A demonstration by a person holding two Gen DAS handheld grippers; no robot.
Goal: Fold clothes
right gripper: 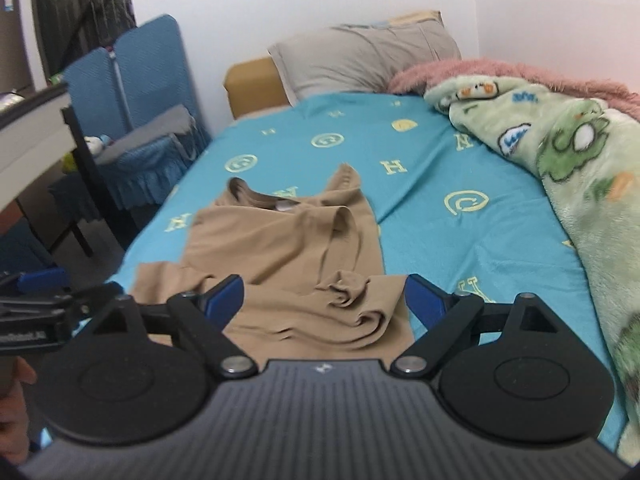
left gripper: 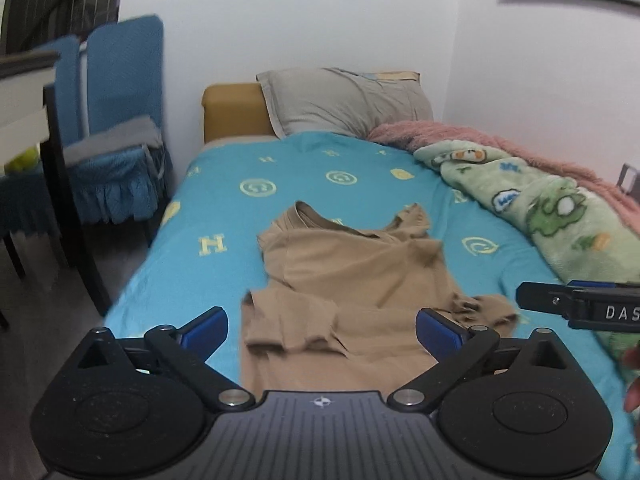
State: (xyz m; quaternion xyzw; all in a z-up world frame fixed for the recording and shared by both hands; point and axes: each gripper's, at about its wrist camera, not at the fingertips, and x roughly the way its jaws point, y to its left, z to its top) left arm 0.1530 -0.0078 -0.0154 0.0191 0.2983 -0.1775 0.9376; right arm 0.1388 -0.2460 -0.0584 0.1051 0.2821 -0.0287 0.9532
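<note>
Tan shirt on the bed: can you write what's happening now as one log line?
step: approach | tan shirt: crumpled on blue sheet, unheld | left gripper: open | right gripper: open

A shirt (left gripper: 348, 280) is lying mid-bed on the sheet (left gripper: 224, 216), with a pillow (left gripper: 344, 100) sitting behind it, blankets (left gripper: 560, 216) lying along its right and chairs (left gripper: 120, 128) standing left of the bed.

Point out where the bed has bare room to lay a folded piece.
Bare sheet lies between the tan shirt and the green blanket, and between the shirt's collar and the grey pillow. The bed's right edge is crowded with blankets. Both the left tool and right tool hang open, empty.
</note>
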